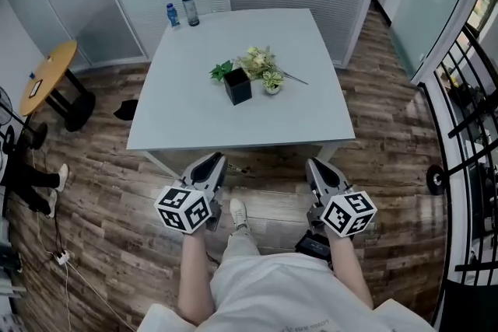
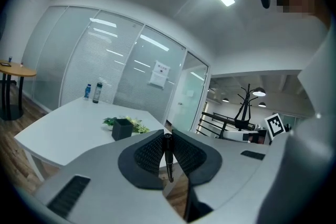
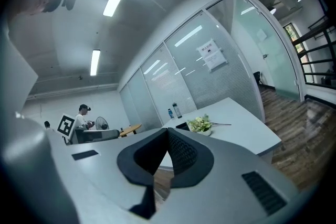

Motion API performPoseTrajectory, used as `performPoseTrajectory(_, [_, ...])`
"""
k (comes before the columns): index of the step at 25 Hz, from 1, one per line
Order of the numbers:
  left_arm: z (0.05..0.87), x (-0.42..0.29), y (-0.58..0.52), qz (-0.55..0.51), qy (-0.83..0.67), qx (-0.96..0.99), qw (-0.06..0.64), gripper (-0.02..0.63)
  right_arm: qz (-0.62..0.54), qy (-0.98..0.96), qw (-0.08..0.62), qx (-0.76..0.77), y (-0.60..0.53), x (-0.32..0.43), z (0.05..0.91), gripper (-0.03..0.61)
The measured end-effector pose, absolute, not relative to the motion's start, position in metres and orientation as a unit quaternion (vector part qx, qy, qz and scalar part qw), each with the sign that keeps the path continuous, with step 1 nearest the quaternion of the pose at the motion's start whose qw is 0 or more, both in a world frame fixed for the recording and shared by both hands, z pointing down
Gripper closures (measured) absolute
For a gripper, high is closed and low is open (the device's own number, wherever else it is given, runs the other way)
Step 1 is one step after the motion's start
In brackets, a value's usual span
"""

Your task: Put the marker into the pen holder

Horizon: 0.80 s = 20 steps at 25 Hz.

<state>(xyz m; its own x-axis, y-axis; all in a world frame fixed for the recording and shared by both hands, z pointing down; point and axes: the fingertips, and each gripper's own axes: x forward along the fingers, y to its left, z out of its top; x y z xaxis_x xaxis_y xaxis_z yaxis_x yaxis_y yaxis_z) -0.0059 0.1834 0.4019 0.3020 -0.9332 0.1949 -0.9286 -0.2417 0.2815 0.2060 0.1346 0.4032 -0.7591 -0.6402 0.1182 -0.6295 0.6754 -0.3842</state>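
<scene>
Left gripper (image 1: 215,162): hanging at the lower centre-left of the head view, over the wood floor (image 1: 101,190), just below the table's near edge.
Left fingers: the pads (image 2: 149,152) are clamping on the marker.
Marker (image 2: 168,157): a thin dark stick, standing upright between the left pads in the middle of the left gripper view, its top reaching the jaw tips.
Right gripper (image 1: 316,166): hanging at the lower centre-right of the head view, level with the left one.
Right fingers: the pads (image 3: 181,155) are lying together, tips meeting, with nothing between them.
Holder (image 1: 238,86): a black box, standing upright near the middle of the table (image 1: 179,113), well apart from both grippers, higher in the frame.
Plants (image 1: 259,62): green sprigs, lying just behind and to the right of the holder.
Bottles (image 1: 189,8): two, standing side by side at the table's upper left corner.
Side table (image 1: 48,78): round and wooden, standing at the left edge of the head view.
</scene>
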Motion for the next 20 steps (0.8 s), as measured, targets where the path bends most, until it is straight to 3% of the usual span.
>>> performPoseTrajectory(13, [0.415,-0.147,-0.026,0.004,-0.538,0.816,0.210,0.563,-0.239,0.885,-0.024,-0.399,-0.045,0.064,0.425,0.563])
performPoseTrajectory(20, [0.426,-0.190,-0.087,-0.001,-0.513,0.829,0.222,0.563,-0.241,0.867,-0.028,-0.436,-0.088,0.033,0.432,0.563])
